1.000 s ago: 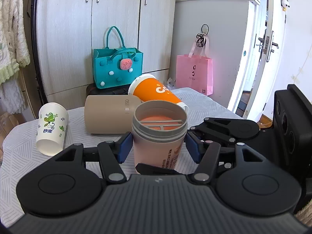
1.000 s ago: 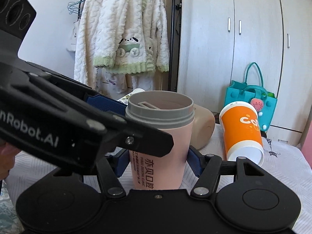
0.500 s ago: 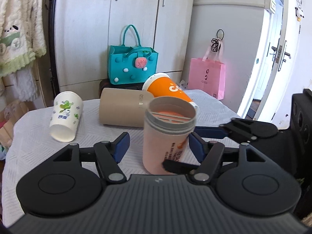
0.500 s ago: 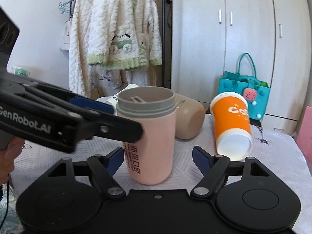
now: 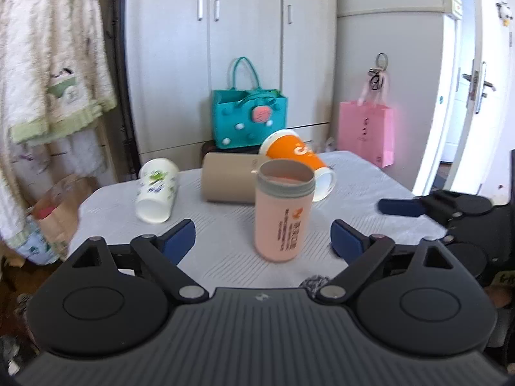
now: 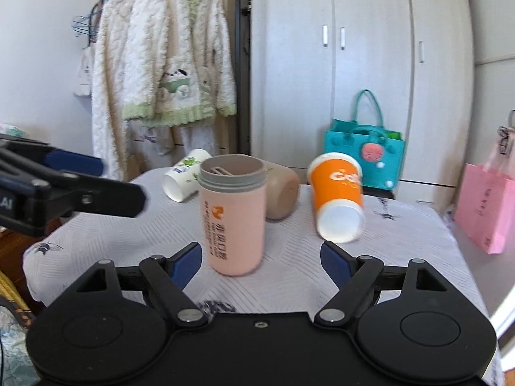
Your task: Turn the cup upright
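Note:
A pink cup with a grey rim (image 5: 281, 212) (image 6: 233, 215) stands upright on the table, mouth up. My left gripper (image 5: 262, 236) is open and empty, just short of the cup, not touching it. My right gripper (image 6: 260, 262) is open and empty too, its fingers in front of the cup's base. The left gripper's finger (image 6: 80, 189) shows at the left of the right wrist view, and the right gripper's finger (image 5: 402, 207) at the right of the left wrist view.
Three cups lie on their sides behind the pink one: a tan cup (image 5: 228, 178) (image 6: 281, 194), an orange cup (image 5: 299, 160) (image 6: 338, 199) and a white printed cup (image 5: 156, 189) (image 6: 185, 178). The table (image 5: 370, 186) wears a white patterned cloth. A teal bag (image 5: 249, 119), a pink bag (image 5: 367, 132) and hanging clothes (image 6: 164, 64) stand behind.
Both grippers have opened and pulled back from the pink cup, which stays standing upright. The left gripper has moved away to the left.

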The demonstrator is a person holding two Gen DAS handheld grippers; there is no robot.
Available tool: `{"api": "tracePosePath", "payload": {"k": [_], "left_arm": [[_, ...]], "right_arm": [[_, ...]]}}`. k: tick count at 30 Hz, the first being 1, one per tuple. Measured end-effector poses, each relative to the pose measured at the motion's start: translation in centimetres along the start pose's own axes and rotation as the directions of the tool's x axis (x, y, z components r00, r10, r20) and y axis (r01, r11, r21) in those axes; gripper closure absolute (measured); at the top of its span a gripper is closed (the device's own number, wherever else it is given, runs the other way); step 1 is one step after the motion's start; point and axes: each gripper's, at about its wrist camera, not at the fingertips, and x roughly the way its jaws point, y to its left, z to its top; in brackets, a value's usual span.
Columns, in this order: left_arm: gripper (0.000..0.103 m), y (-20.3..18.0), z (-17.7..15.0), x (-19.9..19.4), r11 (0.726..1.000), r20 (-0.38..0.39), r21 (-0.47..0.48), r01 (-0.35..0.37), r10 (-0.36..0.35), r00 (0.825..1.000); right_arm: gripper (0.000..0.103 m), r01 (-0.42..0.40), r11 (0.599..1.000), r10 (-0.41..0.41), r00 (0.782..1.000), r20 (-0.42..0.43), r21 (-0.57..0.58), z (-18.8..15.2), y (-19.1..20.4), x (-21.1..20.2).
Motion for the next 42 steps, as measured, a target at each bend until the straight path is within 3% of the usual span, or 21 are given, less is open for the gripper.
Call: {"api": "tracePosePath", "payload": {"k": [12,22,27,35,42], "left_arm": [[0.000,-0.3,-2.4,-3.2,0.996,-0.019,-0.081,-0.038,0.037,0.999],[0.000,-0.5,-4.3,-4.6,0.979,-0.052,-0.137,-0.152,0.146,0.988],[0.000,-0.3,-5.1,-5.3,0.970,-0.067,-0.151,-0.191,0.183,0.981],[0.000,-0.5,-5.9,-5.4,0.967,-0.081,-0.134,-0.215,0.206,0.975],[0.000,-0.2,-5.6,-4.4,0.960,-0.164,-0.128,-0.248,0.226,0.960]], "right_arm": [[0.014,0.137,0.990,-0.138,0.990,0.018,0.037,-1.1,0.5,-5.3],[0.000,0.207,0.975,-0.211,0.976,0.048,0.081,-1.9,1.8,-8.4],[0.000,0.250,0.964,-0.253,0.967,0.024,0.092,-2.2,2.3,-8.7],[0.000,0.265,0.959,-0.267,0.964,0.008,0.101,-2.7,2.8,-8.8],[0.000,0.273,0.956,-0.276,0.961,0.011,0.109,-2.9,2.9,-9.0]]}}
